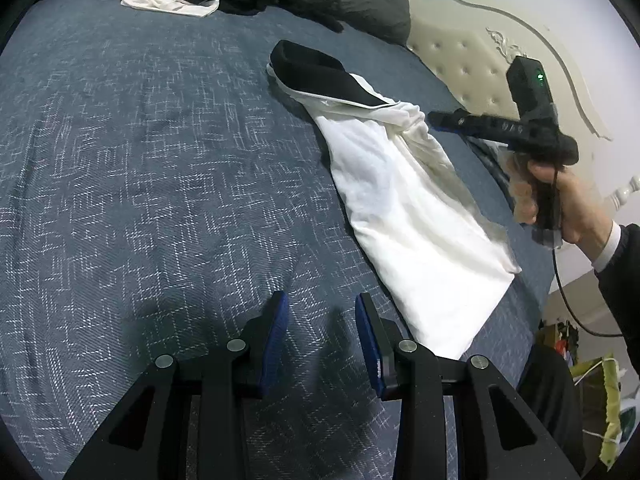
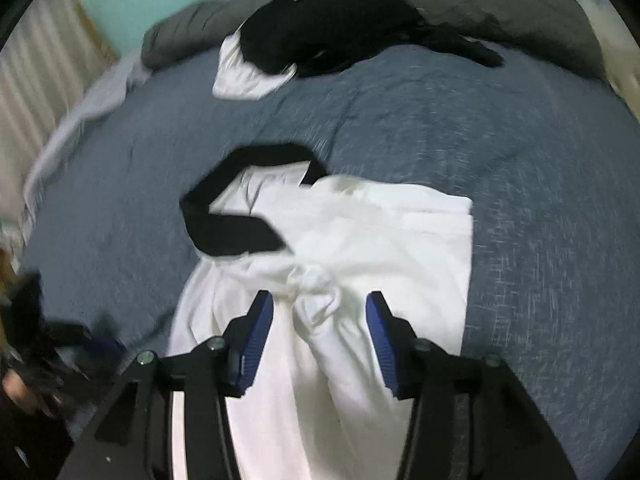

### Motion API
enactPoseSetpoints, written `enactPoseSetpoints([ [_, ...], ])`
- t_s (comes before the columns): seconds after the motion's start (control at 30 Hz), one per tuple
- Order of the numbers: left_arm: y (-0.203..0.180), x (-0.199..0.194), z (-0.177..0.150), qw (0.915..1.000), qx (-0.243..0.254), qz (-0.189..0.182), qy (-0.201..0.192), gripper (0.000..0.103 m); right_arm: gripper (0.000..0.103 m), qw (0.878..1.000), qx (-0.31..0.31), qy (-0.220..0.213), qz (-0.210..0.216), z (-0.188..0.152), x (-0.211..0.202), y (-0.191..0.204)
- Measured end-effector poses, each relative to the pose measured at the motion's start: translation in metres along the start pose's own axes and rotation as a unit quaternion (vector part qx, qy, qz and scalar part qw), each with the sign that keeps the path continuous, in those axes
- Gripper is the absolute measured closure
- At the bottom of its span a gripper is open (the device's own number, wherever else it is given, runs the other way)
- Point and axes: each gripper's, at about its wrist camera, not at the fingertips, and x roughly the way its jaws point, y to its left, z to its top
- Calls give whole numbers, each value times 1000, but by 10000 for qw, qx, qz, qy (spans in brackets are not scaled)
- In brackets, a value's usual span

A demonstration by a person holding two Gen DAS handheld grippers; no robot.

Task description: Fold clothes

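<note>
A white cloth garment with a black collar band point(image 1: 404, 208) lies partly folded into a long narrow shape on the blue woven bedspread point(image 1: 160, 160), toward the bed's right side, collar pointing to the grey pillows point(image 1: 352, 4). One bunched fold of white cloth point(image 2: 316, 300) sits gathered in the middle, likely because a side has been drawn inward.

The right gripper point(image 2: 320, 332) hangs just over that bunch, fingers apart with cloth showing between them, gripping nothing. The left gripper point(image 1: 320, 340) hovers over bare bedspread near the garment's lower hem, fingers apart too.

A heap of black and white clothes point(image 2: 320, 28) lies well apart at the pillows. Wide bare bedspread opens to the garment's left; its right edge runs near the bed's side and cream tufted headboard point(image 1: 472, 60).
</note>
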Motion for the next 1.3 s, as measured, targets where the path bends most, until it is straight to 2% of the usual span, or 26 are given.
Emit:
enactPoseSetpoints([
  [0.03,0,0,0,10000,2,1,-2,65,66,9999,-77,50,-45,-1,3,2],
  [0.07,0,0,0,10000,-1,4,-2,65,84,9998,-154,101,-91,-2,6,5],
  [0.17,2,-1,0,10000,-19,20,-5,65,98,9987,-386,252,-227,-4,15,11],
  [0.2,3,-2,0,10000,-25,21,-10,65,98,9981,-458,298,-271,-5,17,14],
  [0.33,4,-4,1,10000,-23,9,-34,65,99,9998,35,-29,-177,2,-4,-12],
  [0.47,4,-2,-1,10000,-25,2,-5,65,100,9984,396,-129,-370,7,-13,-38],
  [0.83,6,1,-4,10000,-23,18,53,65,100,9901,1136,5,-821,2,11,-90],
  [1.0,7,0,-3,10000,-28,13,54,65,100,9884,1295,278,-738,-8,23,-98],
  [1.07,7,0,-3,10000,-26,8,52,65,98,9887,1289,164,-746,-8,16,-97],
  [1.13,6,-1,-2,10000,-23,9,39,65,97,9885,1152,77,-973,-3,7,-90],
  [1.3,5,-3,-2,10000,-22,15,26,65,97,9936,537,-522,-851,20,-26,-51],
])
